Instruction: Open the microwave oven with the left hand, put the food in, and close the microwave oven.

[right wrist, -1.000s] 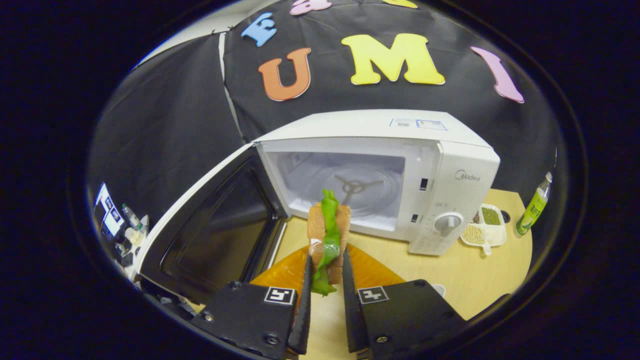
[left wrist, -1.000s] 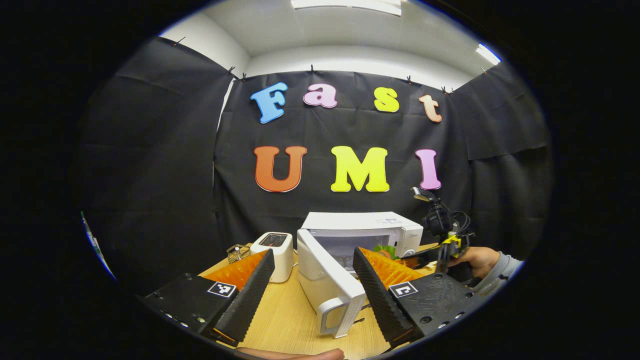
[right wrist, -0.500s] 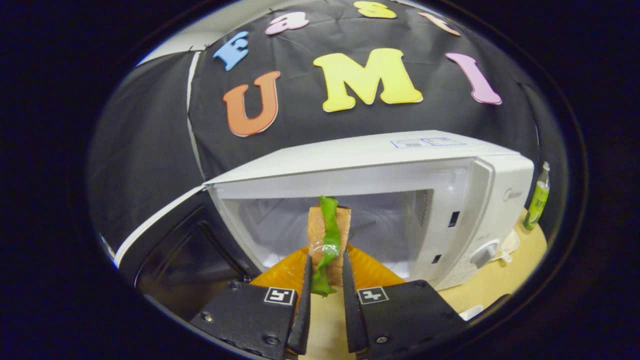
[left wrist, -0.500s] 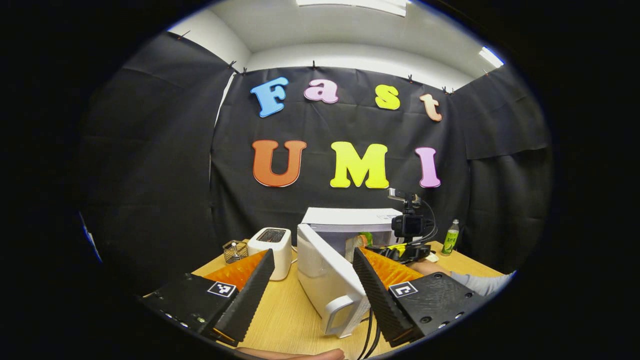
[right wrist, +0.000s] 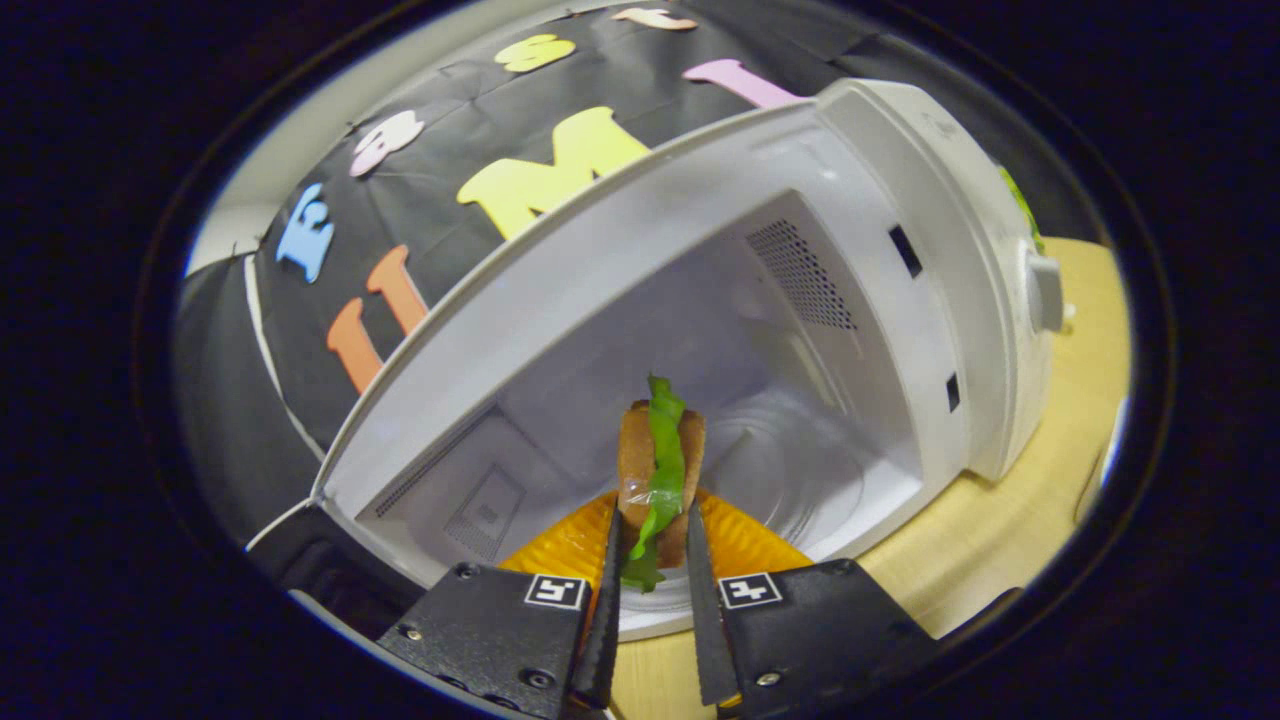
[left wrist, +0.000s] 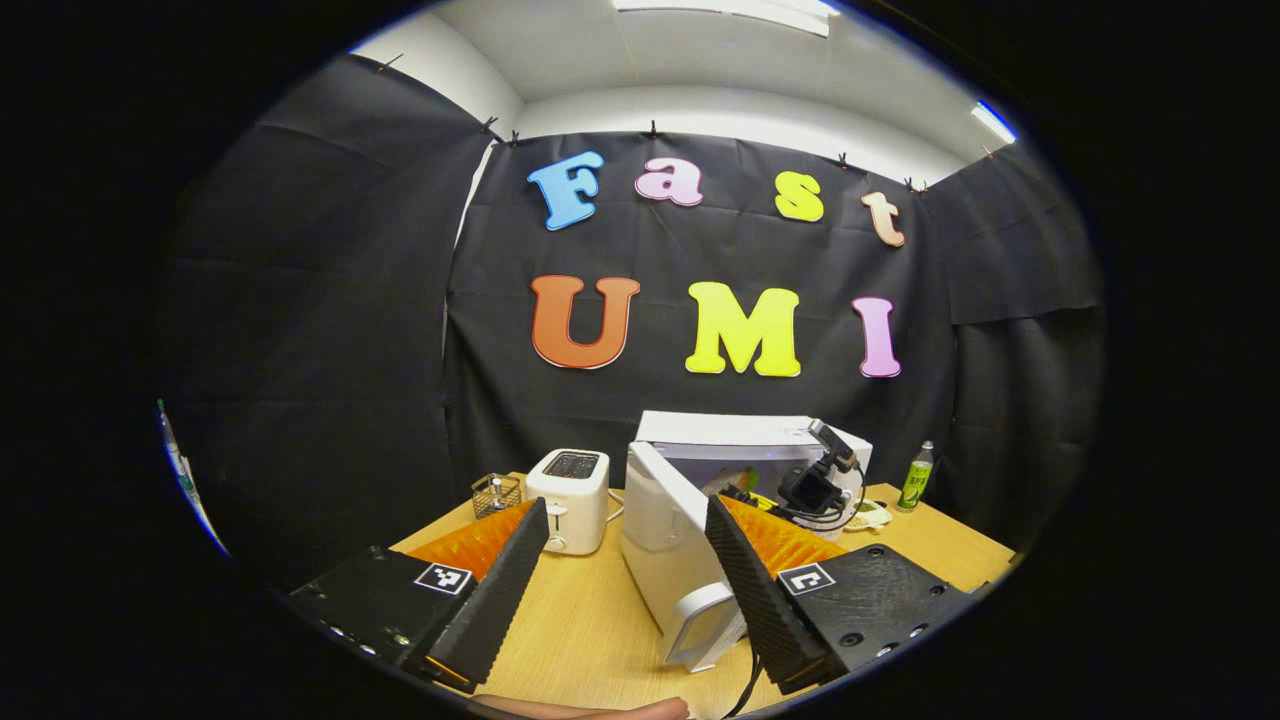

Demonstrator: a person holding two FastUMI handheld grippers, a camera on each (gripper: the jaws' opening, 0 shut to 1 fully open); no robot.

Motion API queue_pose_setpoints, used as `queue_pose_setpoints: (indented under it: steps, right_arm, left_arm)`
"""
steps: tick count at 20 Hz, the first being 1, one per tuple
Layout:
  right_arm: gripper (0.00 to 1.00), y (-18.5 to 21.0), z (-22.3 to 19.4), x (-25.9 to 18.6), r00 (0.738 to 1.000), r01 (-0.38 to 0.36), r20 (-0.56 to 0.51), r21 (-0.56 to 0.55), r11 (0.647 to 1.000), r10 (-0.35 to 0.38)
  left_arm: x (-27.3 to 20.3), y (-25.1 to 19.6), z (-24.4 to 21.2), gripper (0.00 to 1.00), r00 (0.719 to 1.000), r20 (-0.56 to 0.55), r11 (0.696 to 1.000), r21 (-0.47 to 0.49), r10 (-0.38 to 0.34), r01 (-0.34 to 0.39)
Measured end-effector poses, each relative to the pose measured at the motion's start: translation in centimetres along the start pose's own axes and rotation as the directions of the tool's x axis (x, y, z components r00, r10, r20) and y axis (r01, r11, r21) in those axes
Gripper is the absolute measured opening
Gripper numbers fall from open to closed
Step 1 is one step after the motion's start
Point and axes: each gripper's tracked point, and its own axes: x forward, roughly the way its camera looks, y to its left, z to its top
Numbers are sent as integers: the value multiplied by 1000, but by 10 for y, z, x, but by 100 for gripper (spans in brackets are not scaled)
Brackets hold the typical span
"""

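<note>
since a second ago my right gripper (right wrist: pixel 648 590) has pushed forward, so the sandwich (right wrist: pixel 658 478) i carry now sits inside the mouth of the microwave (right wrist: pixel 960 260) rather than out in front of it. my right fingers (right wrist: pixel 606 600) are drawn in close, both pressing on the sandwich from either side; it stands upright between them, brown bread with a green leaf running down its middle. in the right gripper view the white cavity wraps around the food, the round glass tray (right wrist: pixel 800 480) lying just beyond and below it, and the vent holes show on the right inner wall. i cannot tell whether the sandwich touches the tray yet.

my left gripper (left wrist: pixel 625 580) has drifted a little to one side over that same second, and its fingers stand wide apart with nothing between them. in the left gripper view the microwave door (left wrist: pixel 675 560) is swung open toward me, its handle near my right-hand finger. past the door i see my other gripper reaching into the oven opening. a white toaster (left wrist: pixel 570 485) stands on the wooden table (left wrist: pixel 580 630) just left of the door, a small wire basket (left wrist: pixel 497 493) beside it, and a green bottle (left wrist: pixel 916 477) stands to the right of the microwave.
</note>
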Motion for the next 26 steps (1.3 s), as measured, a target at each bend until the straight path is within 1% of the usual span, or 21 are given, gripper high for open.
queue_pose_setpoints:
  steps: [1, 2, 3, 4, 5, 6, 7, 8, 9, 11, 13, 14, 15, 17, 20, 21, 22, 23, 24, 25, 26]
  right_arm:
    - [36, -5, -4, 4, 1000, 30, 4, 46, 998, -31]
    - [29, -9, -11, 7, 998, 58, -3, 84, 995, -58]
    - [38, -12, -17, 10, 997, 71, -11, 120, 990, -70]
    - [39, -15, -19, 12, 997, 78, -8, 155, 985, -78]
    - [39, -15, -21, 15, 997, 74, 3, 180, 981, -76]
    - [39, -15, -22, 17, 997, 72, 13, 186, 980, -76]
    - [31, -14, -23, 17, 997, 71, 24, 185, 980, -77]
    - [31, -13, -21, 19, 996, 66, 40, 182, 981, -74]
    - [32, -12, -22, 20, 996, 63, 49, 170, 983, -72]
    - [32, -11, -25, 19, 996, 64, 54, 167, 984, -74]
    - [43, -2, -30, 18, 996, 75, 33, 179, 981, -82]
    - [36, -1, -34, 17, 995, 91, 20, 158, 983, -95]
    - [58, 2, -36, 14, 995, 97, 24, 131, 987, -101]
    - [56, 6, -36, 14, 993, 105, 39, 68, 992, -108]
    - [81, 11, -43, 13, 991, 130, -1, -47, 990, -130]
    - [83, 17, -48, 13, 990, 128, -38, -122, 984, -133]
    - [90, 16, -54, 13, 985, 133, -81, -210, 969, -153]
    - [82, 18, -61, 12, 979, 125, -118, -283, 951, -164]
    - [94, 19, -66, 11, 975, 108, -148, -344, 933, -168]
    - [87, 16, -69, 11, 970, 97, -166, -399, 912, -176]
    - [95, 14, -70, 8, 967, 91, -178, -432, 897, -184]
  left_arm:
    - [-1, 4, -2, 83, 1000, -5, 1000, 3, 6, -6]
    - [-3, 8, -5, 84, 1000, -11, 1000, 5, 12, -12]
    - [-5, 13, -7, 84, 1000, -16, 1000, 5, 18, -18]
    - [-7, 17, -10, 95, 1000, -20, 1000, 2, 22, -22]
    - [-7, 19, -12, 95, 999, -26, 1000, -2, 25, -25]
    - [-8, 22, -14, 84, 999, -32, 1000, -9, 25, -25]
    - [-8, 22, -19, 84, 999, -45, 1000, -21, 17, -18]
    - [-9, 20, -21, 84, 998, -58, 999, -40, 1, -3]
    - [-11, 19, -20, 95, 998, -59, 999, -54, -7, 4]
    - [-14, 25, -14, 95, 999, -35, 999, -54, -4, 2]
    - [-17, 31, -11, 95, 1000, -17, 999, -45, 13, -14]
    - [-17, 35, -9, 95, 1000, -9, 999, -44, 29, -29]
    - [-18, 38, -6, 94, 999, 3, 999, -41, 36, -36]
    - [-18, 40, -8, 94, 999, 3, 999, -37, 33, -33]
    - [-20, 44, -15, 94, 999, -9, 998, -41, 39, -39]
    - [-20, 47, -18, 94, 999, -15, 998, -43, 44, -45]
    - [-20, 49, -20, 94, 999, -21, 998, -47, 47, -48]
    - [-21, 49, -22, 94, 999, -28, 998, -51, 45, -47]
    - [-21, 48, -23, 94, 999, -32, 998, -55, 43, -45]
    - [-22, 48, -22, 94, 999, -32, 997, -57, 42, -43]
    - [-22, 48, -22, 94, 999, -30, 997, -57, 42, -43]
